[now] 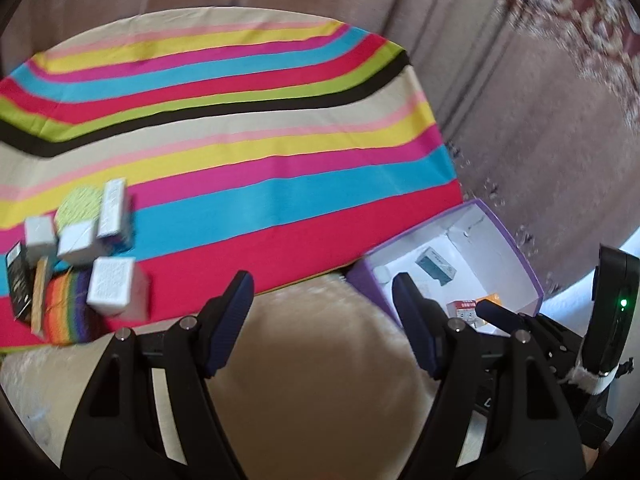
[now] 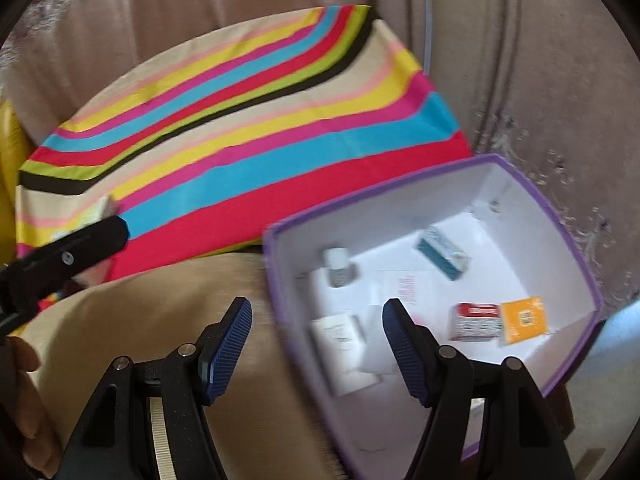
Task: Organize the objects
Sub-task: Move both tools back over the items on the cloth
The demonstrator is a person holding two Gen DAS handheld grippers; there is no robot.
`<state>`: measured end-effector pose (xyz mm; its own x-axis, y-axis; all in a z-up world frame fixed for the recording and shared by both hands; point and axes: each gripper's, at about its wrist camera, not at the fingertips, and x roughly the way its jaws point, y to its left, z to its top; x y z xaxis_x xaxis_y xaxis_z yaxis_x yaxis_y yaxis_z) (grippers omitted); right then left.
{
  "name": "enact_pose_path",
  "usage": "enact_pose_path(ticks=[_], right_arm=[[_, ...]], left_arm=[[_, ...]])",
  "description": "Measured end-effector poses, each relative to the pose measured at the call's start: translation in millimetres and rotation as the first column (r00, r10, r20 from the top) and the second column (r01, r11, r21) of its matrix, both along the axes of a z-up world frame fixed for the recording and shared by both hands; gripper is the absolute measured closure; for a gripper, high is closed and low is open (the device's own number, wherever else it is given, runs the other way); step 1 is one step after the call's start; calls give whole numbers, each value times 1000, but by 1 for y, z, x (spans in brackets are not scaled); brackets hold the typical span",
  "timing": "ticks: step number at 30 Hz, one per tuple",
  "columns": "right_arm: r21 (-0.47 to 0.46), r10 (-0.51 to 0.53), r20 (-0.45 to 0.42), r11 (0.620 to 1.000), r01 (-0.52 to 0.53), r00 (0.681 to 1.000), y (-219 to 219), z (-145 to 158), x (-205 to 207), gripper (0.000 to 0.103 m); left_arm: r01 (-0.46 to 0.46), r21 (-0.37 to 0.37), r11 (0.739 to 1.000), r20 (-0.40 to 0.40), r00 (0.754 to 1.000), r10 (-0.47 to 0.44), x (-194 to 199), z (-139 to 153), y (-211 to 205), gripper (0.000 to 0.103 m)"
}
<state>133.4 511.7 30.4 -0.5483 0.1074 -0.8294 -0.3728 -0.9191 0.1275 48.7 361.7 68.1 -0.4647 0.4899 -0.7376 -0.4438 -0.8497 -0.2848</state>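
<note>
The striped cloth looks smooth w/ a slight sheen. The purple box is matt cardboard, white inside. Small boxes seem paper carton (print too blurred to read). The left tool is matt black plastic w/ ribbed blue pads and metal pins.

Pretty bright daylight overall, and the white inside of the box is nearly blown out. Both fisheye views bend hard toward dark corners. Motion blur smears the small boxes and the carpet pattern; the cloth stripes stay fairly crisp.
</note>
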Motion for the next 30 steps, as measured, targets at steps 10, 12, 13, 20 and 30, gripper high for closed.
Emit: enact_pose_path(ticks=[10, 12, 13, 20, 30], right_arm=[[20, 129, 17, 991, -129, 992, -58, 2, -25, 34], [12, 153, 19, 988, -153, 988, -66, 2, -31, 34], [10, 171, 18, 985, -171, 985, -72, 3, -34, 34], [35, 261, 34, 964, -262, 965, -113, 6, -54, 34], [42, 398, 79, 915, -402, 914, -171, 1, -95, 34]], left_arm=[[-146, 29, 989, 7, 989, 146, 4, -2, -91, 28], [-186, 31, 982, 11, 983, 185, 4, -4, -112, 28], [-207, 34, 978, 14, 978, 206, 5, -5, -123, 28], [-326, 30, 945, 20, 945, 325, 4, -11, -184, 28], [-405, 30, 914, 63, 913, 402, -9, -24, -231, 28]])
